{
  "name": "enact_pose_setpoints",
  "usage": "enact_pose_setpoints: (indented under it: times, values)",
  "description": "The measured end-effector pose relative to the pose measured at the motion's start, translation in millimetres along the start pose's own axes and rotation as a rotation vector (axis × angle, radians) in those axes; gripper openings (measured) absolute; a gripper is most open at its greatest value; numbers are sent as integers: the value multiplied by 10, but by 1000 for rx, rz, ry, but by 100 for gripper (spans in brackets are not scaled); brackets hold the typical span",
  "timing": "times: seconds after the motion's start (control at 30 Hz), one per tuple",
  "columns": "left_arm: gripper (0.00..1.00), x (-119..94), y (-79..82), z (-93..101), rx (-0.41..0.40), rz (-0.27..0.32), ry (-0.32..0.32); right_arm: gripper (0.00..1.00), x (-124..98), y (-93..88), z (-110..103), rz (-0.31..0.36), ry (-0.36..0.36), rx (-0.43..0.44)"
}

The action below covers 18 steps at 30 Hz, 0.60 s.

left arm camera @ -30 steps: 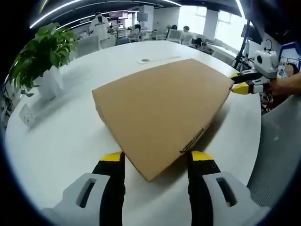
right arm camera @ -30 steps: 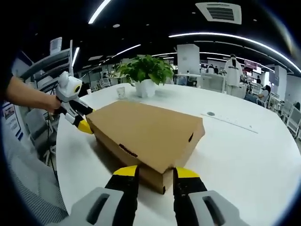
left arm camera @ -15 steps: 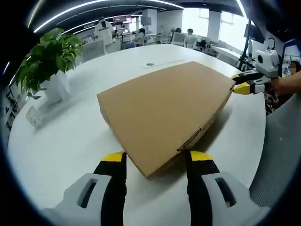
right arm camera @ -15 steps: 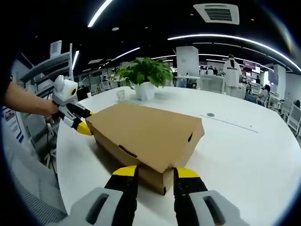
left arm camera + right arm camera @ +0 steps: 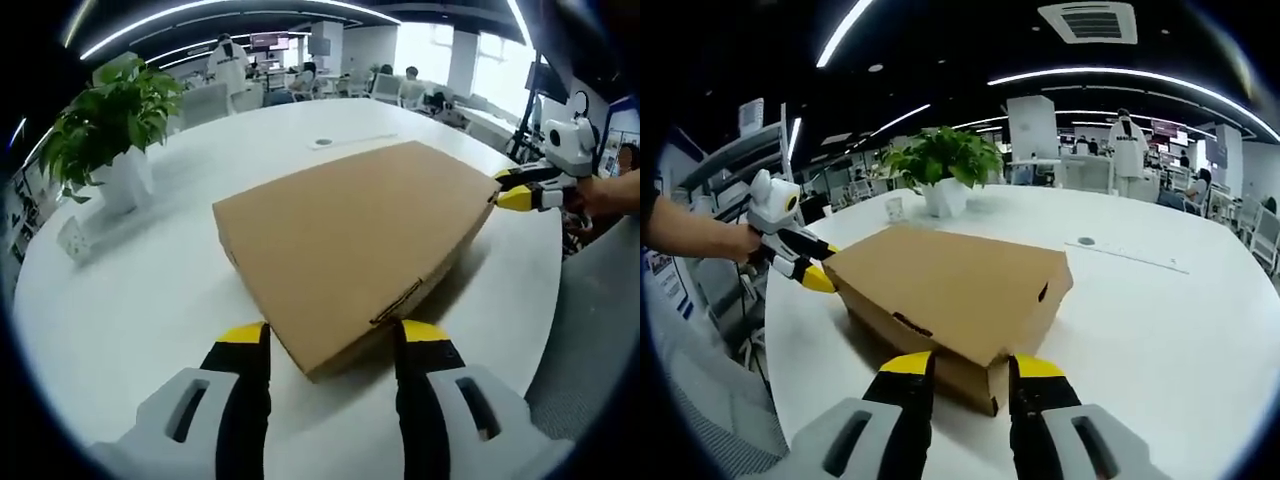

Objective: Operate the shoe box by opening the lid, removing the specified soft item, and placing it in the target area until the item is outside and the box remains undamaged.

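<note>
A shut brown cardboard shoe box [image 5: 350,235] lies flat on the round white table [image 5: 130,300]. My left gripper [image 5: 335,335] is open, its yellow-tipped jaws astride the box's near corner. At the far right corner of the box is my right gripper [image 5: 510,187], held by a hand [image 5: 600,195]. In the right gripper view the box [image 5: 950,285] has its lid down over the base. The right gripper [image 5: 971,366] stands open, its jaws on either side of that corner, just under the lid's edge. The left gripper [image 5: 810,270] touches the box's far left corner. The box's contents are hidden.
A potted green plant [image 5: 105,130] in a white pot stands at the table's left, with a small white holder [image 5: 70,240] beside it. A thin strip with a round disc [image 5: 322,143] lies beyond the box. The table's edge [image 5: 545,330] runs close on the right. People and desks fill the background.
Both views have shifted slightly with the hands. The box stays shut and in place, and each gripper keeps its jaws around its own corner.
</note>
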<state>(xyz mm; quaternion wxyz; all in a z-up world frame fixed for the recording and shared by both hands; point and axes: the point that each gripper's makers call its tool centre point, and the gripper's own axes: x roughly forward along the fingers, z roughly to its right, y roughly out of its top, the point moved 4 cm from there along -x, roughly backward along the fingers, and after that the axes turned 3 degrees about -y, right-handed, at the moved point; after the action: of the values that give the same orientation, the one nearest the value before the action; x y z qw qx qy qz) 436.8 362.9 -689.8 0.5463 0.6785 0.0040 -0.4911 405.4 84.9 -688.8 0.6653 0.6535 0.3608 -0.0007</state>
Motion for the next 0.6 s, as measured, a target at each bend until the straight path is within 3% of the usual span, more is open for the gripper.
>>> enact_pose_setpoints:
  times: [0.37,0.6]
  values:
    - [47,-79,65,13,-20,15,-7,26,-59,110,-12,5,6,52]
    - [48,-131,119,25,-35,53,-8,30,-81,169,-58,14,17,26]
